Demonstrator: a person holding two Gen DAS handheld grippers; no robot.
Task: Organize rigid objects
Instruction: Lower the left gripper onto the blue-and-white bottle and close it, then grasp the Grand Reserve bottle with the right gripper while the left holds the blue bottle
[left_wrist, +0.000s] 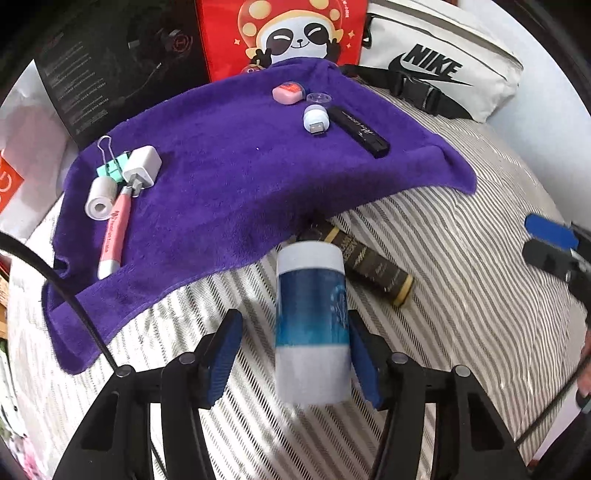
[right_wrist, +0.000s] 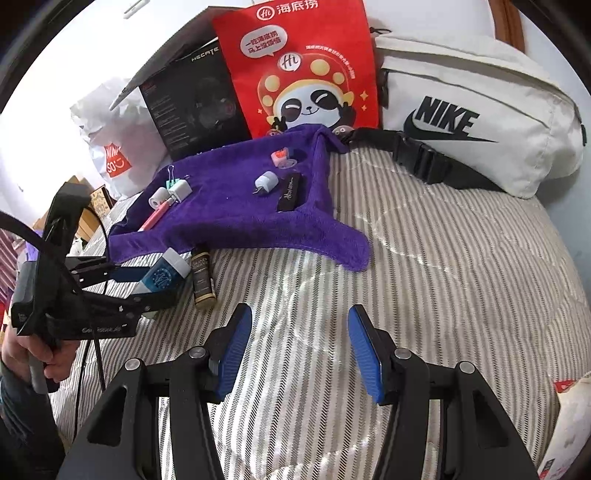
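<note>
A purple towel (left_wrist: 221, 177) lies on the striped bed and carries small items: a white roll (left_wrist: 99, 197), a pink pen (left_wrist: 115, 230), a white charger (left_wrist: 143, 166), a green binder clip (left_wrist: 110, 168), a USB plug (left_wrist: 316, 119), a black stick (left_wrist: 357, 128) and a pink case (left_wrist: 289, 92). My left gripper (left_wrist: 293, 350) stands open around a blue and white tube (left_wrist: 312, 325), which touches only its right pad; the gripper also shows in the right wrist view (right_wrist: 147, 284). A dark bottle (left_wrist: 369, 264) lies just beyond. My right gripper (right_wrist: 299, 350) is open and empty over the bedding.
A red panda bag (right_wrist: 306, 70), a black box (right_wrist: 195, 107) and a white Nike pouch (right_wrist: 472, 122) with a black strap stand behind the towel. A white plastic bag (right_wrist: 110, 147) sits at the far left. Striped bedding (right_wrist: 443, 277) stretches to the right.
</note>
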